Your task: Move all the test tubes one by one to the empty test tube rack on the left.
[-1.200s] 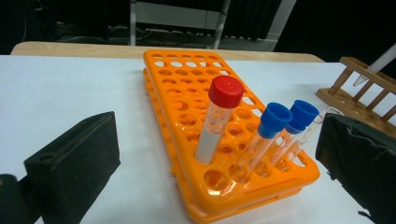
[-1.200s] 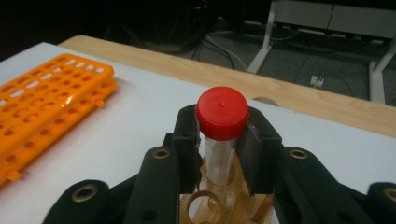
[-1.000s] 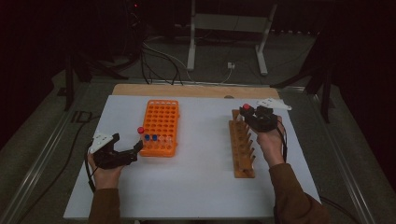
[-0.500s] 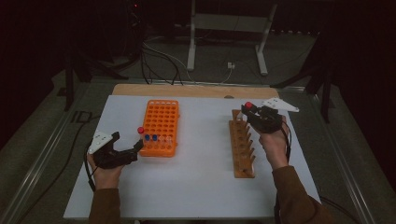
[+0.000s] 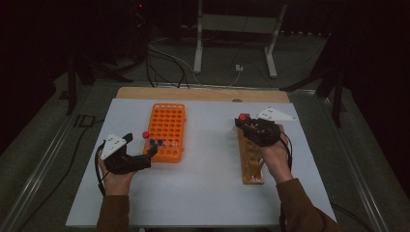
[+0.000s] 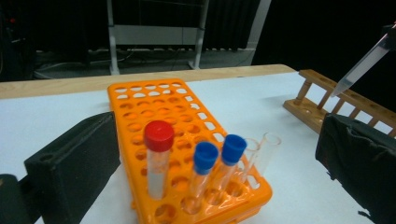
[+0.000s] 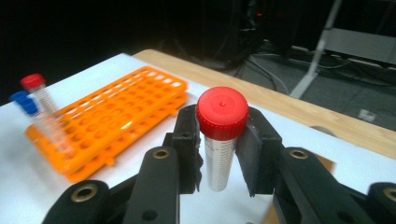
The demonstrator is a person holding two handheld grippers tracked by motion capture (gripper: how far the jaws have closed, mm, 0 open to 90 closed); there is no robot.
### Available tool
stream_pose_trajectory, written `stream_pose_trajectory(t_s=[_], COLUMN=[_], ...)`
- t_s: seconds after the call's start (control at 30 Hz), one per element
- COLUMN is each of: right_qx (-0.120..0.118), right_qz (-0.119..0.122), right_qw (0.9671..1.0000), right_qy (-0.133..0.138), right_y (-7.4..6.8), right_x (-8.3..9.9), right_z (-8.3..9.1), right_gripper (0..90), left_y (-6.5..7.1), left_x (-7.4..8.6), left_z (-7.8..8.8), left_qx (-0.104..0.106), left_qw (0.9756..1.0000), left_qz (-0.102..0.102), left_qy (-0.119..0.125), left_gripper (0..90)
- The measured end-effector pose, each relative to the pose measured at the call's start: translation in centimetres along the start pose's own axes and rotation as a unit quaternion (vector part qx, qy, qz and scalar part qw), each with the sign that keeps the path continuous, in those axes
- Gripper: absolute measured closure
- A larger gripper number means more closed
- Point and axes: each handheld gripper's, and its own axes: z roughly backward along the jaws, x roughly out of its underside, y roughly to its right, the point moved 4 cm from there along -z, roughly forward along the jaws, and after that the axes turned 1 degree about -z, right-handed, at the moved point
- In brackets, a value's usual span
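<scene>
My right gripper clamps a red-capped clear plastic tube upright, above the far end of the wooden peg rack. My left gripper stands wide, holding nothing, beside the orange perforated plastic rack on the white surface. That rack carries one red-capped tube and two blue-capped tubes.

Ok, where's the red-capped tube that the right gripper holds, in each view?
High view: tube right of centre, in the right gripper.
Left gripper view: tube top right, tip slanting down.
Right gripper view: tube at centre, between the jaws.
Shared landmark: orange rack.
</scene>
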Motion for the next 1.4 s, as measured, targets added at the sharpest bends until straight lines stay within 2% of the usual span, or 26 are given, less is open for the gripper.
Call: stream_pose_trajectory(t_s=[0.23,0.53,0.83,0.93,1.17,1.3,1.37,1.4], right_qx=[-0.037,-0.079,-0.119,-0.133,-0.164,-0.176,-0.181,-0.182], right_qz=[0.002,0.005,0.015,0.015,0.016,0.018,0.020,0.020], right_qw=[0.9993,0.9966,0.9922,0.9902,0.9851,0.9827,0.9817,0.9814], right_qy=[-0.010,-0.025,-0.033,-0.040,-0.050,-0.054,-0.056,-0.057], right_y=[-2.4,-4.9,-7.8,-8.6,-10.3,-11.1,-11.4,-11.5], right_x=[0.3,0.8,0.8,0.8,1.0,1.1,1.1,1.2], right_z=[-0.5,-1.3,-1.8,-2.0,-2.4,-2.5,-2.6,-2.6], right_gripper=[70.6,70.5,70.5,70.4,70.4,70.4,70.4,70.4], left_y=[1.0,3.7,7.5,8.3,9.7,10.3,10.4,10.5], left_x=[-0.6,-1.3,-1.1,-0.8,0.2,0.7,0.9,1.0], left_z=[0.0,-1.0,-2.7,-3.4,-4.5,-5.0,-5.0,-5.0], left_qx=[0.010,0.038,0.080,0.093,0.107,0.106,0.112,0.121], left_qw=[0.9999,0.9983,0.9934,0.9916,0.9875,0.9860,0.9843,0.9832], left_qz=[-0.008,-0.043,-0.080,-0.085,-0.102,-0.113,-0.121,-0.122], left_qy=[0.004,-0.007,-0.017,-0.027,-0.055,-0.060,-0.063,-0.063], left_gripper=[0.7,3.4,6.8,7.4,8.7,18.9,30.6,39.2])
